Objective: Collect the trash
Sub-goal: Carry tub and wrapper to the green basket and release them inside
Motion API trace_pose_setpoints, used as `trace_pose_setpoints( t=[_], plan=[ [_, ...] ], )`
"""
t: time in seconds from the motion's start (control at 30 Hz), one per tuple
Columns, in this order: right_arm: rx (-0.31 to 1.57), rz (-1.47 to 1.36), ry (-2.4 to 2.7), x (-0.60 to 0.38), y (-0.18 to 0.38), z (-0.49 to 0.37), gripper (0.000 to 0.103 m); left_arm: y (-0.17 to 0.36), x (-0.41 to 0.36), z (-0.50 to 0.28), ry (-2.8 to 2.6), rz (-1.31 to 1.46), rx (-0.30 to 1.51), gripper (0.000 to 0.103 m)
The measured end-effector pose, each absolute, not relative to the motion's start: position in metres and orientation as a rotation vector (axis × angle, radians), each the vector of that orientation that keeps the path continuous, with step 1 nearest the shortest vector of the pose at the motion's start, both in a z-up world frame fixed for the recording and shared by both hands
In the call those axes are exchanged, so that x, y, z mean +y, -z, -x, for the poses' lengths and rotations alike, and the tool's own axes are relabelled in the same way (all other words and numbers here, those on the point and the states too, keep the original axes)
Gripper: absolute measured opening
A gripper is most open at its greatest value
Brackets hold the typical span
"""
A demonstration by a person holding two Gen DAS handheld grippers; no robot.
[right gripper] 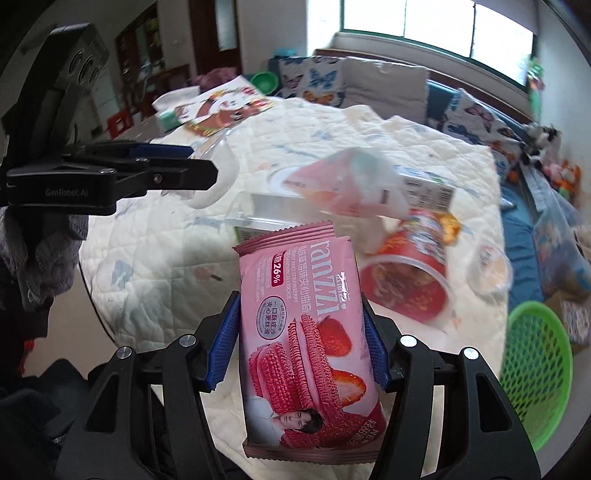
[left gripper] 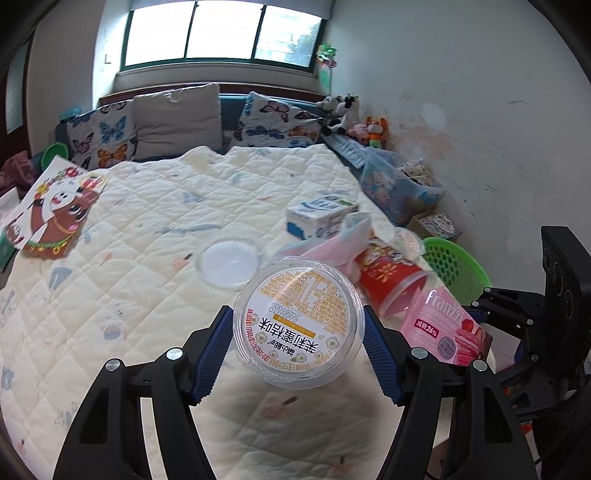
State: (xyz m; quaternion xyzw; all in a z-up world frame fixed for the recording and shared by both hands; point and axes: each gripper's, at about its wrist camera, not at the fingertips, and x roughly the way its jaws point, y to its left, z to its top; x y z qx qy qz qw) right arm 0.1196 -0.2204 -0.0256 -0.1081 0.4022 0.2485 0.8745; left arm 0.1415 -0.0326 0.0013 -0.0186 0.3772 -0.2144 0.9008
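Daylight pours from the blown-out window (left gripper: 225,31) at twelve o'clock, casting soft shadows. Fisheye bending and dark vignetting ring every edge. The pink bag (right gripper: 351,184) is motion-blurred.

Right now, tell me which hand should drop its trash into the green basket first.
Right. The right gripper, holding the pink cookie packet, has the green basket close at its lower right. The left gripper, gripping the clear plastic cup, sits farther away.

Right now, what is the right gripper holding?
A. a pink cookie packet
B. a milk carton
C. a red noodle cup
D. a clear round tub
A: the right gripper has its blue pads pressed on both sides of the pink cookie packet, lifted above the quilt.
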Motion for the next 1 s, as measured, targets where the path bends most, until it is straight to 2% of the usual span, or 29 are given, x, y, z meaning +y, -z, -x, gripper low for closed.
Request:
trace_pose_setpoints(
  t=[0.5,1.0],
  plan=[
    [0.791,-0.008,-0.155,-0.371,0.019,-0.113,0.06,-0.029,-0.159,-0.153,0.62,-0.072,0.747,0.067],
    [0.827,-0.157,0.128,-0.496,0.055,-0.128,0.062,-0.023,-0.271,-0.178,0.707,-0.172,0.779,0.067]
  ],
)
